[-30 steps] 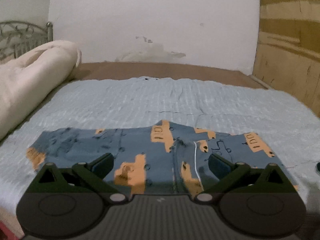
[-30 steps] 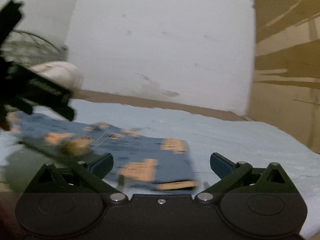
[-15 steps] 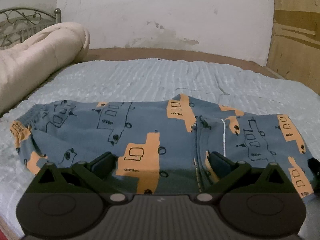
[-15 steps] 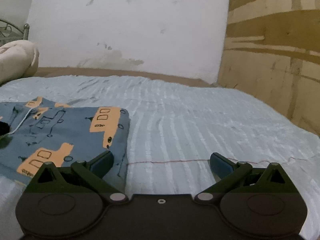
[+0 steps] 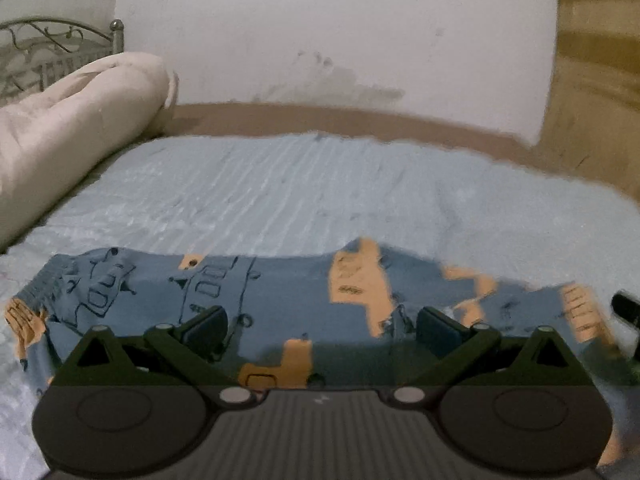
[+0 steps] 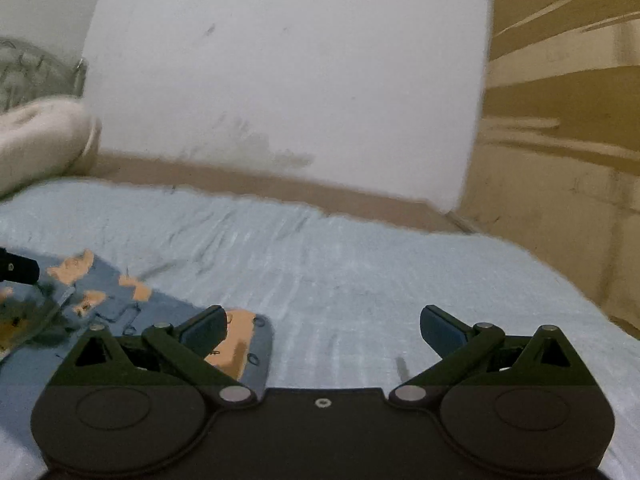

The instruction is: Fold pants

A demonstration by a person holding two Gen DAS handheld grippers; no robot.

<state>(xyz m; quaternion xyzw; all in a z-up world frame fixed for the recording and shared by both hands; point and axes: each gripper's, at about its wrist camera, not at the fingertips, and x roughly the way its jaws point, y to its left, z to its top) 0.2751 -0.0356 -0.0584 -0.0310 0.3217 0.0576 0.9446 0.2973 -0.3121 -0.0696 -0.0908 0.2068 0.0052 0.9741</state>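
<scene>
On the bed, the pants (image 5: 280, 300) lie spread flat across the near part of the pale blue cover (image 5: 320, 192), blue cloth printed with orange vehicles, their long side running left to right in front of me. My left gripper (image 5: 322, 326) hangs over the middle of them with its jaws wide apart, gripping nothing; both fingers (image 5: 206, 326) sit above the cloth, and I cannot tell whether they touch it. The gathered end of the pants (image 5: 36, 304) lies at the far left in the left wrist view, and the right side of the cloth is blurred. My right gripper (image 6: 323, 326) is also spread wide and empty, over the right end of the pants (image 6: 248, 344): its left finger (image 6: 206, 330) is above the corner of the cloth, its right finger (image 6: 442, 330) above bare cover (image 6: 400, 264). A dark piece of the other tool (image 6: 18, 268) shows at the left edge of the right wrist view, over the pants. A rolled cream blanket (image 5: 68, 120) rests along the left side of the bed, before a metal headboard (image 5: 48, 40). A stained white wall (image 5: 340, 40) stands behind, with a wooden panel (image 6: 560, 140) to the right. Both views are somewhat smeared.
</scene>
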